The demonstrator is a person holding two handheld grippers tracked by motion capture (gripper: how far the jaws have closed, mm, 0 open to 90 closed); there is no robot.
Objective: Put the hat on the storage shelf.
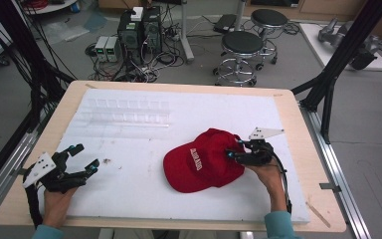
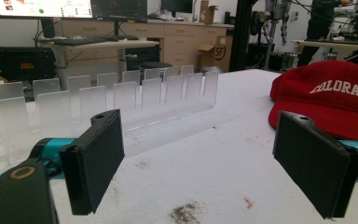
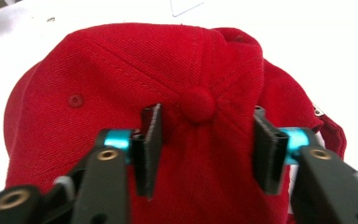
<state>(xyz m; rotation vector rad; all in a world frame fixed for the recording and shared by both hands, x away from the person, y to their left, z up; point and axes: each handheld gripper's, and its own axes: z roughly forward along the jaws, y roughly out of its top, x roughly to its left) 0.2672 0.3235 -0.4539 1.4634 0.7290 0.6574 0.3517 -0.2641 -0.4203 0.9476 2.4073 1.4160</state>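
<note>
With the red cap (image 1: pixel 204 162) lying toward the table's (image 1: pixel 35 189) right edge, the right gripper (image 3: pixel 204 149) pinches its crown fabric (left gripper (image 1: pixel 77 162) idle, jaws apart, at the near-left corner), and the shallow fold could slip free when lifted.

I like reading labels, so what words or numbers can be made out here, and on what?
"COLORADO": white letters on the front of the red cap.
"SF": on a cardboard box behind the table, partly cut off.
Screen text on the monitor: too small to read.
White print on the cap in the high view: blurred.
</note>
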